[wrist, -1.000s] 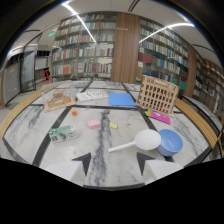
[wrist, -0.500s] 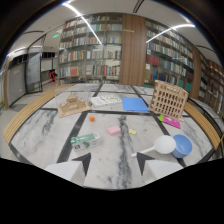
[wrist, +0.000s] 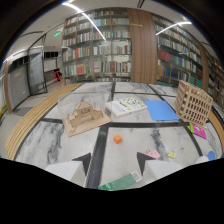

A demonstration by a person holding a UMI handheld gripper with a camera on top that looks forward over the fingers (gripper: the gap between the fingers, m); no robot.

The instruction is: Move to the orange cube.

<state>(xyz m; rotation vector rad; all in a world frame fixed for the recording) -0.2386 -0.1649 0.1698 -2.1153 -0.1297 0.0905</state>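
— Fingers? Orange cube?
— Gripper (wrist: 115,165) fingers apart, nothing between. Orange cube (wrist: 117,139) on marble floor (wrist: 45,142), just ahead, beyond the tips.
— Any writing?
— None legible. Wooden model house (wrist: 85,117) beyond, white box (wrist: 127,106), blue sheet (wrist: 160,110), wooden lattice building (wrist: 194,102).

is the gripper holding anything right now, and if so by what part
Nothing is held. The gripper is open, its fingers bare, and the orange cube sits on the floor just ahead of the fingertips, untouched.
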